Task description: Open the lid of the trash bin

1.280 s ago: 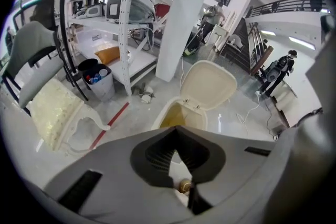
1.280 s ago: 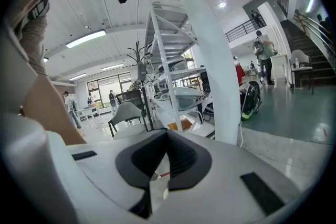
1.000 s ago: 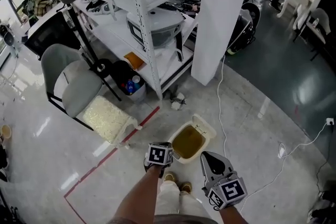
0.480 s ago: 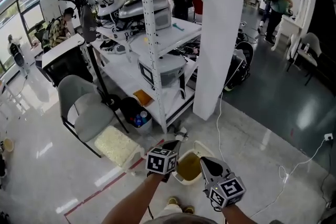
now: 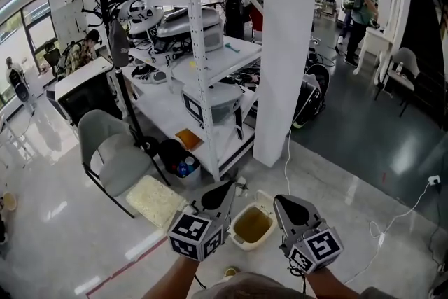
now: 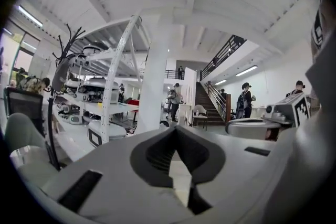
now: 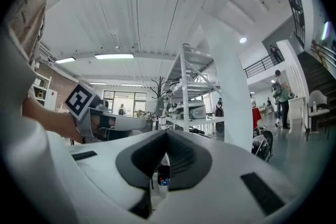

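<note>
Past the grey chair (image 5: 112, 150), I am raising my left gripper (image 5: 225, 188), jaws pressed together on nothing, and pointing it out level toward the white shelving (image 5: 203, 80). A second ago it was hanging low beside the bin as I looked steeply down. The trash bin (image 5: 238, 240) is now sliding toward the bottom of the head view, sitting on the floor between the two tools. Its lid (image 5: 264, 197) is standing tipped back and its yellowish inside is showing. My right gripper (image 5: 283, 201), also closed and empty, is coming up alongside, near the white pillar (image 5: 283, 45). I am reading this as the opening already done and both tools pulling clear.
</note>
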The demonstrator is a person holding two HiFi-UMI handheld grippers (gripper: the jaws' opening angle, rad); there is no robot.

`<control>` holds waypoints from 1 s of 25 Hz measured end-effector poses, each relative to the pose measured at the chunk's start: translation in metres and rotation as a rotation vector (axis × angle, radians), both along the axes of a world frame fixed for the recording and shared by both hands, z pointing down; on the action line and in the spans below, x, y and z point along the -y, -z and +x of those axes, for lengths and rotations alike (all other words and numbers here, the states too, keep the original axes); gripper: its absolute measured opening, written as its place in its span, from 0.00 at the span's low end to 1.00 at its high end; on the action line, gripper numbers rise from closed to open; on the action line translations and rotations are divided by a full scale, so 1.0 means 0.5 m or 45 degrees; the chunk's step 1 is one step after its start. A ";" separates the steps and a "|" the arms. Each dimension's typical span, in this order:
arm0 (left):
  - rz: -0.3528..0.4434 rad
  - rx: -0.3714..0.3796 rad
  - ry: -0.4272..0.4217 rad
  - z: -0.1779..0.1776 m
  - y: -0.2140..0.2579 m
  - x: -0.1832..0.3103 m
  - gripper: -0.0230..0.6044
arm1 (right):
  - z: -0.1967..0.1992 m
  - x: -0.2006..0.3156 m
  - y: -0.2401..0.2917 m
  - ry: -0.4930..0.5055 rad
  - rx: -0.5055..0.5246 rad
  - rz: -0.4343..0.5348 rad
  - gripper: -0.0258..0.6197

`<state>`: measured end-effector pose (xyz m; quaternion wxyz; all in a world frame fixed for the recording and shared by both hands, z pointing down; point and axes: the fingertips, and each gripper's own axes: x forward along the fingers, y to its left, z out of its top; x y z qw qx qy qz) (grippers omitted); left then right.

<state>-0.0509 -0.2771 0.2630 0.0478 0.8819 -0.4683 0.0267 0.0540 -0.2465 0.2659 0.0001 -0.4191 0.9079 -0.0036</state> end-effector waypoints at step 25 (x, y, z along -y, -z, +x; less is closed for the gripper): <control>0.108 -0.038 0.053 0.022 0.020 -0.116 0.02 | 0.023 -0.033 0.002 -0.059 0.025 0.040 0.07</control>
